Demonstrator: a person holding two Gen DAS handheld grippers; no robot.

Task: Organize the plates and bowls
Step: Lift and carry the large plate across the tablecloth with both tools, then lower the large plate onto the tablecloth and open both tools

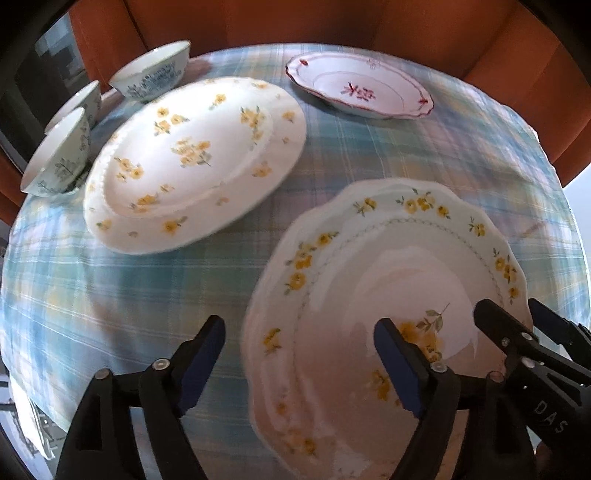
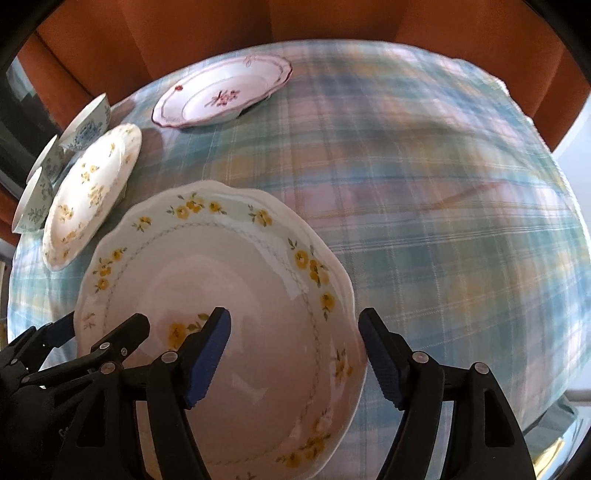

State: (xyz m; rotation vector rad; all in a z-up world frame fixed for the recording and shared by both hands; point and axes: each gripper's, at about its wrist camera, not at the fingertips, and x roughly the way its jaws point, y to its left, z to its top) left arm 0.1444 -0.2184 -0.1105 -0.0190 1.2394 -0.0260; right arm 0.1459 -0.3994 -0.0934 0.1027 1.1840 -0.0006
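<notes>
A scalloped plate with yellow flowers (image 1: 388,295) (image 2: 236,280) lies nearest me on the plaid tablecloth. My left gripper (image 1: 299,354) is open, its right finger over the plate's left part. My right gripper (image 2: 295,350) is open, straddling the plate's right rim. Each gripper shows at the edge of the other's view. A round plate with yellow flowers (image 1: 192,162) (image 2: 88,192) lies to the left. A pink-rimmed plate with a red flower (image 1: 362,85) (image 2: 225,96) lies at the back. Three blue-patterned bowls (image 1: 155,72) (image 2: 86,123) stand at the far left.
The table (image 1: 406,155) (image 2: 424,206) is covered with a blue-green plaid cloth. Orange chair backs (image 1: 258,22) (image 2: 207,33) stand behind it. The cloth hangs over the table's left and right edges.
</notes>
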